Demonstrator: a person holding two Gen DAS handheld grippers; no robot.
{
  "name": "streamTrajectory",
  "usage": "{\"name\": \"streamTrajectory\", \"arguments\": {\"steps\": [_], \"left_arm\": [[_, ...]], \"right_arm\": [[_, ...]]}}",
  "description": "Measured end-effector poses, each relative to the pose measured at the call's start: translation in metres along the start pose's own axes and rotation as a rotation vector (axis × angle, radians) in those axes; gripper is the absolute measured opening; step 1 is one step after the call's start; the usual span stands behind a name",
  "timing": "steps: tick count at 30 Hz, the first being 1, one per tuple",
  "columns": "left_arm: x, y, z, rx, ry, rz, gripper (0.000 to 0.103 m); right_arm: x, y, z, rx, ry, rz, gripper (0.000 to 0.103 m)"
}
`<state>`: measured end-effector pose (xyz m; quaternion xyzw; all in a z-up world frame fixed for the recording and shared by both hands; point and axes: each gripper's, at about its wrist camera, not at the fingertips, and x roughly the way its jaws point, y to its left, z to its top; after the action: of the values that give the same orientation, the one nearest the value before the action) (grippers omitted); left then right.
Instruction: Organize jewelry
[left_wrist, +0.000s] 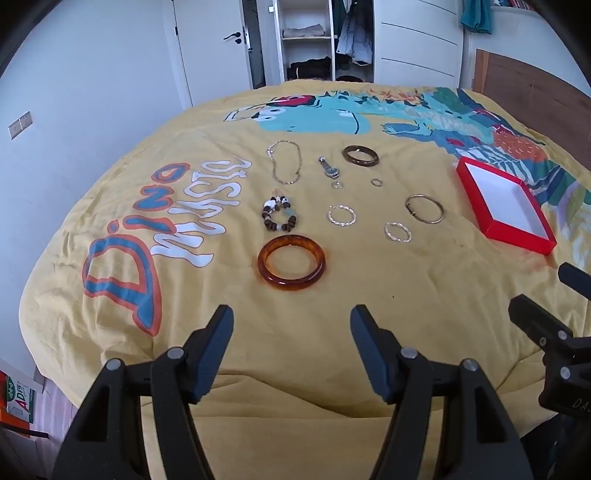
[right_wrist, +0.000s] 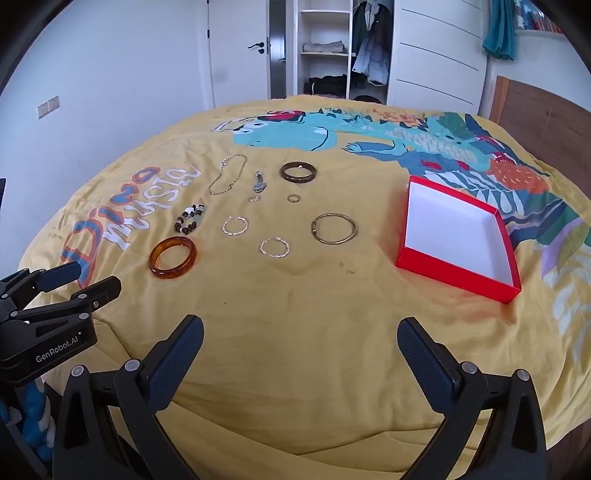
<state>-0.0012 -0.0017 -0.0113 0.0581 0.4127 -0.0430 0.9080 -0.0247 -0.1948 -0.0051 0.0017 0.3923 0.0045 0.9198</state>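
Nothing is packed yet: the chain necklace (right_wrist: 227, 174), amber bangle (right_wrist: 172, 257), beaded bracelet (right_wrist: 190, 218), twisted rings and brass bangle (right_wrist: 334, 228) lie on the bed ahead of both grippers, with the empty red box (right_wrist: 458, 236) farthest right. Left gripper (left_wrist: 291, 343) and right gripper (right_wrist: 300, 350) hover wide open, holding nothing. Next, one must reach forward, likely to the nearest bangle.

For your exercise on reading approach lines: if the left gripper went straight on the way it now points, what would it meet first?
Probably the amber bangle: it lies just ahead of the open left gripper, between its fingers' line. The bare yellow bedspread may come first; depth is unclear.
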Motion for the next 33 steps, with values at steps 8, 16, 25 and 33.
{"name": "streamTrajectory", "arguments": {"steps": [8, 16, 25, 33], "left_arm": [[0.004, 0.005, 0.002, -0.017, 0.019, 0.028, 0.064], [0.0, 0.014, 0.008, -0.04, -0.002, 0.06, 0.064], [0.012, 0.051, 0.02, -0.141, 0.07, 0.012, 0.064], [0.037, 0.055, 0.035, -0.168, 0.101, -0.01, 0.064]], "right_arm": [[0.002, 0.002, -0.001, 0.008, 0.011, 0.019, 0.103], [0.0, -0.001, -0.001, 0.022, 0.005, 0.048, 0.103], [0.001, -0.012, 0.003, 0.062, 0.009, 0.108, 0.094], [0.019, -0.011, 0.011, 0.059, 0.045, 0.185, 0.078]]}}
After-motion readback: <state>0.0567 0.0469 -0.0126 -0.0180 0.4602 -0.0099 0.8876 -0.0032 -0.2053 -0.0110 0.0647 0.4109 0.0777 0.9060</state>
